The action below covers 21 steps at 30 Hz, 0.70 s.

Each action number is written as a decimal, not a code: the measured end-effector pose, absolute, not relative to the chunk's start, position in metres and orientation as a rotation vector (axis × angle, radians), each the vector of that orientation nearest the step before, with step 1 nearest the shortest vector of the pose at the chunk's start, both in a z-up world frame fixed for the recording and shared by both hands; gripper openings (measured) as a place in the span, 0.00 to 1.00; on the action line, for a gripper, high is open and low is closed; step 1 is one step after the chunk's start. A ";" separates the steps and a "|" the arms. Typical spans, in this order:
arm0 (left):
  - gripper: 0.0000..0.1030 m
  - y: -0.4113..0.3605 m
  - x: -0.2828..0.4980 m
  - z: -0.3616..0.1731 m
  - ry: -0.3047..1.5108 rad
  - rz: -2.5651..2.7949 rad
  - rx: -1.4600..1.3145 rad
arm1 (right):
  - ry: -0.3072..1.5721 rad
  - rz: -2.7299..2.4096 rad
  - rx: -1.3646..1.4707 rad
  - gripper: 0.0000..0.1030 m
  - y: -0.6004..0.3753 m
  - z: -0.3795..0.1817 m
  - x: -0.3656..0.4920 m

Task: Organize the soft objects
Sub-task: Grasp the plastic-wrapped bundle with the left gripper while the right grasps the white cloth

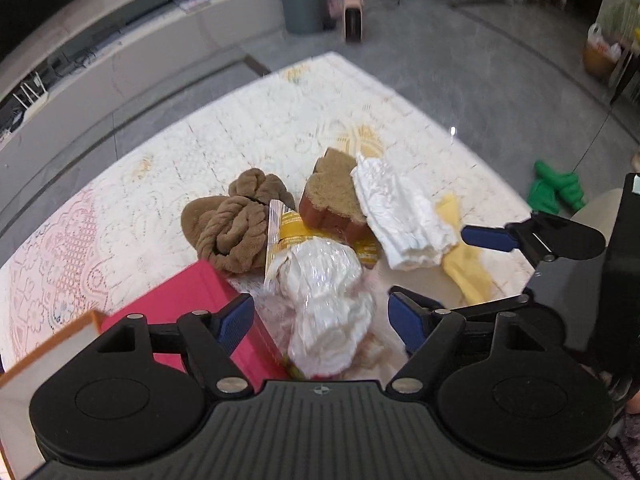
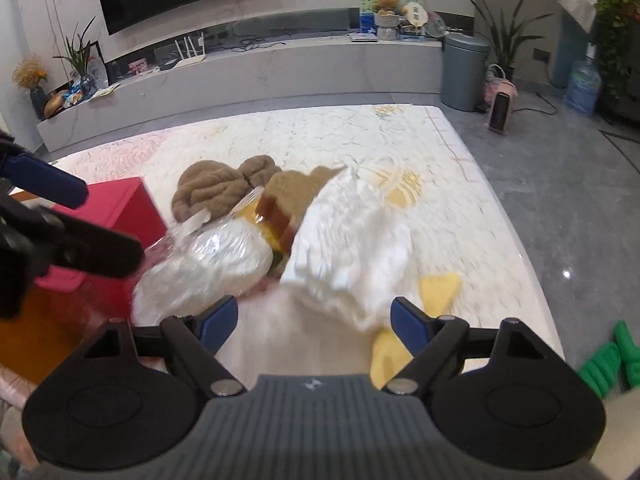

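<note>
Soft things lie heaped on a lace-covered table (image 1: 240, 128): a brown twisted towel (image 1: 236, 224), a bread-slice toy (image 1: 336, 200), a white folded cloth (image 1: 400, 216) over a yellow cloth (image 1: 468, 268), and a white bundle in clear plastic (image 1: 328, 304). My left gripper (image 1: 320, 320) is open, its blue pads on either side of the bundle and apart from it. My right gripper (image 2: 312, 320) is open too, just in front of the white cloth (image 2: 352, 240), with the bundle (image 2: 216, 264) by its left pad. Motion blurs the right wrist view.
A red box (image 1: 192, 300) stands open at the left, beside the towel. A yellow printed packet (image 1: 292, 228) lies under the bundle. A green toy (image 1: 556, 190) lies on the grey floor to the right. A grey bin (image 2: 464, 72) and a small heater (image 2: 500, 110) stand beyond the table.
</note>
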<state>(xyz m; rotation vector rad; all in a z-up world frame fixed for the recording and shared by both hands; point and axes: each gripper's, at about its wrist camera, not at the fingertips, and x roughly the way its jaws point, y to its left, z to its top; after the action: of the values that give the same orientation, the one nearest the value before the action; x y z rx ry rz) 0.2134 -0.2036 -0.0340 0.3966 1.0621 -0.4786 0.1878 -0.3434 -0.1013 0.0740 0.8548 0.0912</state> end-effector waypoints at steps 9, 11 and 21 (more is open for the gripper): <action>0.87 -0.234 0.257 -0.074 1.245 -0.403 0.521 | 0.814 0.121 0.050 0.75 -0.346 -0.129 0.221; 0.87 -0.237 0.260 -0.083 1.280 -0.397 0.511 | 0.825 0.127 0.051 0.70 -0.347 -0.135 0.223; 0.88 -0.239 0.267 -0.102 1.360 -0.396 0.413 | 0.847 0.144 0.059 0.33 -0.348 -0.147 0.224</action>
<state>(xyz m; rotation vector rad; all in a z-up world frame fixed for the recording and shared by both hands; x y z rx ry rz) 0.2668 -0.2390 -0.1023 0.4128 1.3596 -0.3958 0.2235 -0.3477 -0.1465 0.0586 0.8466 0.1436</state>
